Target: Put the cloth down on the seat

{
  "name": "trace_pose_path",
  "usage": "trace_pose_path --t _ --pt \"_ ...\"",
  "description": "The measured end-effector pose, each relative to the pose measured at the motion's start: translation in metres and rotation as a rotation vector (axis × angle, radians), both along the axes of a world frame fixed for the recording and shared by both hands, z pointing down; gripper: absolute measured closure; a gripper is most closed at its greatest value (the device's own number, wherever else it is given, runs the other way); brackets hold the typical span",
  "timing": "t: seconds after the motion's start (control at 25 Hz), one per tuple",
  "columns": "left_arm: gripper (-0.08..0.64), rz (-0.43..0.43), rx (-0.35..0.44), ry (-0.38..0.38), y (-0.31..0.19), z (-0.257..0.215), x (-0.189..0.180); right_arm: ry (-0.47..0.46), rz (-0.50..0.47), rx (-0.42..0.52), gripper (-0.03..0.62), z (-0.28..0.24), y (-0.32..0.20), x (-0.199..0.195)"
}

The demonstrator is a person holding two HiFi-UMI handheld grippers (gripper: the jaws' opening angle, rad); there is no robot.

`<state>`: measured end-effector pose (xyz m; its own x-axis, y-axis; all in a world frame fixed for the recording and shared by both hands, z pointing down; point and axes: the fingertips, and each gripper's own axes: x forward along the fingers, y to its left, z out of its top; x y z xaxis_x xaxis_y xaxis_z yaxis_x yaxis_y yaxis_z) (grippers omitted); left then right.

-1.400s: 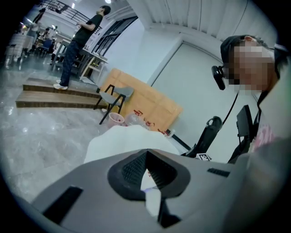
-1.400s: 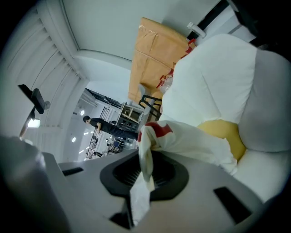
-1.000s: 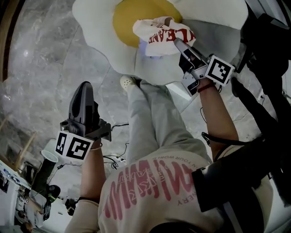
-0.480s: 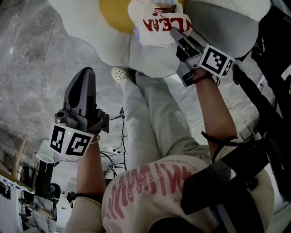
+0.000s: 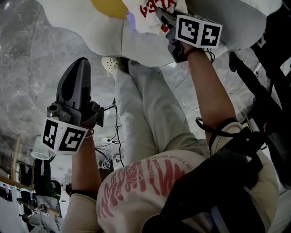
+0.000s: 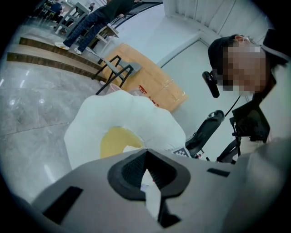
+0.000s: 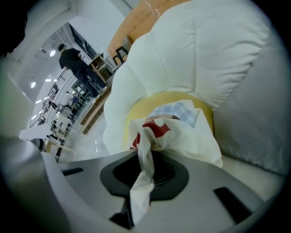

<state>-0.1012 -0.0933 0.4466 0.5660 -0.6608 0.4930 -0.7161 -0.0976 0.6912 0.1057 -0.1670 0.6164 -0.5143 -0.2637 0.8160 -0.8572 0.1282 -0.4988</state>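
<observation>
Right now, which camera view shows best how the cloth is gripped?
The right gripper view: the cloth fills the foreground, one fold pinched between the jaws of the right gripper. The head view crops the cloth at its top edge; the left gripper view hides nearly all of it.

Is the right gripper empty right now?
No, a twisted fold of the cloth is pinched between the fingers of the right gripper.
</observation>
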Motion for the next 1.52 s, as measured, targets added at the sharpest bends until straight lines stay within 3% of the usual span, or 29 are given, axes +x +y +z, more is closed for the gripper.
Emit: trace_pose_path --t 0.16,0.32,0.68,1.32,1.52 --pt "0.549 -0.004 0.001 0.000 -0.010 0.005 -0.006 0.067 -0.079 -0.025 0.546 0.017 -0.008 -0.009" --pt "0.549 -0.007 -0.014 0.009 -0.017 0.007 -0.013 0.110 -0.080 -0.080 0.546 0.031 -0.002 -0.006" --pt "0.549 -0.006 -0.020 0.006 -0.030 0.011 -0.019 0.137 -0.158 -0.170 0.543 0.059 0.010 -0.009" --pt "0.549 0.009 -0.028 0.009 -0.039 0.015 -0.007 0.326 -0.318 -0.107 0.499 0.063 0.011 0.005" --pt "0.549 0.009 -0.022 0.008 -0.041 0.013 -0.003 0.309 -0.300 -0.081 0.476 0.059 0.010 0.008"
